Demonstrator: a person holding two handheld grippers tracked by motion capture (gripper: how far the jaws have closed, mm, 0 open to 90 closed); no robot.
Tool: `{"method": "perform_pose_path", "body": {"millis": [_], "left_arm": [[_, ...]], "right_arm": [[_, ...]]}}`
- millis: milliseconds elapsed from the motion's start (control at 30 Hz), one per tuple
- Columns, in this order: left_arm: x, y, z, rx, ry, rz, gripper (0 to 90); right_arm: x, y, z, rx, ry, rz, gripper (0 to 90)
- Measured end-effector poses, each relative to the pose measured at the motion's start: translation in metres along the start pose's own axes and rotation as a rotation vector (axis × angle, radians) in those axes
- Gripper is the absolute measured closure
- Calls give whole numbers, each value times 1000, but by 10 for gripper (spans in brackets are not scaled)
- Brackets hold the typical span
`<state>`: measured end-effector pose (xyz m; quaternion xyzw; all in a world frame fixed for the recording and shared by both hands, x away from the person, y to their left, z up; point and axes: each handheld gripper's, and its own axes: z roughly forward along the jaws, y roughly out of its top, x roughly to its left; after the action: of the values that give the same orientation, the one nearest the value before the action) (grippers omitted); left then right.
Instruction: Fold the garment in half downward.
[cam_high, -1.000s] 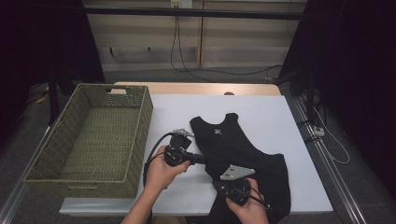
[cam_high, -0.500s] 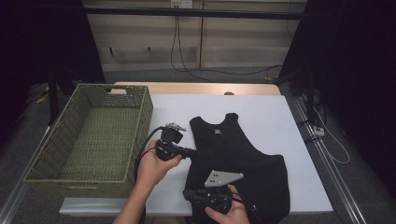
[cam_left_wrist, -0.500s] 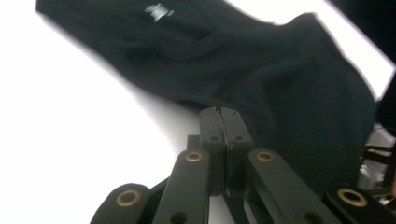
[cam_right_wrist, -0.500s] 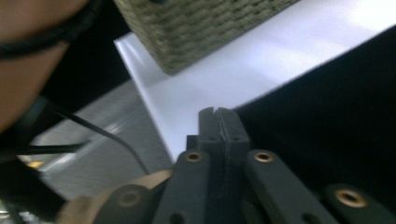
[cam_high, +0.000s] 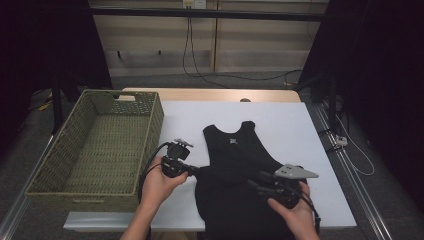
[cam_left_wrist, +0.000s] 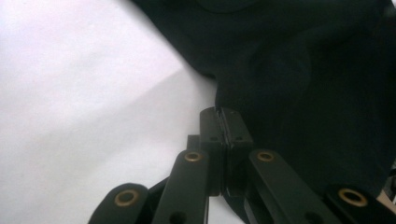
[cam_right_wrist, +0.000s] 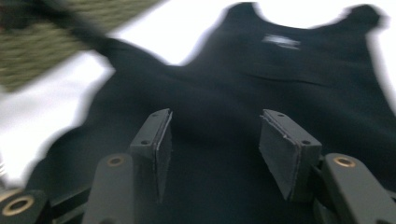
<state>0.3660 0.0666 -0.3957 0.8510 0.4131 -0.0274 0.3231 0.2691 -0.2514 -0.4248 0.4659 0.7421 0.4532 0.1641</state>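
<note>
A black sleeveless top (cam_high: 235, 150) lies on the white table (cam_high: 285, 120), neck away from me. My left gripper (cam_high: 194, 171) is at the top's left edge, pointing right. In the left gripper view its pads (cam_left_wrist: 222, 119) are pressed together with the edge of the top (cam_left_wrist: 303, 70) running out of them. My right gripper (cam_high: 252, 184) hovers over the lower right part of the top, pointing left. Its jaws have just been opening. In the right gripper view they (cam_right_wrist: 215, 135) stand apart with nothing between them, only the top (cam_right_wrist: 280, 84) beneath.
A green woven basket (cam_high: 155, 117) stands at the table's left, close to my left hand; its blurred weave (cam_right_wrist: 42, 51) is in the right gripper view too. Bare white table lies to the right of and beyond the top. Cables hang at the back wall.
The right gripper has opened and swung from the top's lower left to its lower right. The left gripper has barely moved and stays shut at the top's edge.
</note>
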Motion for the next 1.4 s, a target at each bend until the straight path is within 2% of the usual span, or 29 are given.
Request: {"method": "perform_pose_path", "body": {"millis": [133,300,367,467,533,567,633,667,700,767,800,833,900,933,967,1033,1100,1133,1200,1300,1400], "left_arm": [[4,-1,1,-5,20,-8,889],[9,-2,6,17,47,-23,889],[13,-1,8,21,63,-42,890],[16,-1,9,31,71,-57,891],[18,-1,8,45,78,-63,893],[19,-2,8,45,88,-68,894],[21,-2,6,40,91,-82,896],[22,-3,5,46,91,-84,897],[22,-3,5,44,93,-82,897],[22,-5,6,48,103,-86,900],[23,-5,7,54,99,-84,900],[24,-5,8,53,98,-83,900],[23,-5,10,51,94,-87,897],[23,-4,11,54,88,-82,884],[22,-3,12,48,89,-76,860],[21,1,15,5,101,-75,642],[21,3,16,-23,93,-81,564],[22,4,17,-26,98,-69,454],[22,4,19,-35,121,-58,324],[23,5,23,-47,97,-29,245],[24,7,25,-63,124,-13,154]], "right_arm": [[-39,-5,-9,-13,-116,66,420],[-82,-6,-19,-9,-263,96,424],[-98,-7,-21,4,-306,112,428],[-115,-11,-19,16,-323,163,457],[-123,-17,-14,38,-293,204,490],[-124,-20,-10,63,-294,210,502],[-124,-23,-8,64,-311,211,618],[-125,-23,-9,62,-292,211,797],[-126,-24,-9,69,-242,217,825],[-125,-23,-11,85,-256,207,832],[-124,-21,-12,100,-259,183,829],[-122,-19,-12,106,-265,153,817],[-118,-14,-12,89,-290,97,695],[-115,-11,-11,87,-305,83,600],[-114,-9,-10,84,-306,84,561],[-112,-5,-7,66,-291,83,532],[-109,-1,-2,59,-284,86,453],[-107,2,1,46,-273,94,426],[-105,8,9,39,-256,76,386],[-105,18,21,42,-213,96,338],[-105,29,32,42,-200,85,313]]}}
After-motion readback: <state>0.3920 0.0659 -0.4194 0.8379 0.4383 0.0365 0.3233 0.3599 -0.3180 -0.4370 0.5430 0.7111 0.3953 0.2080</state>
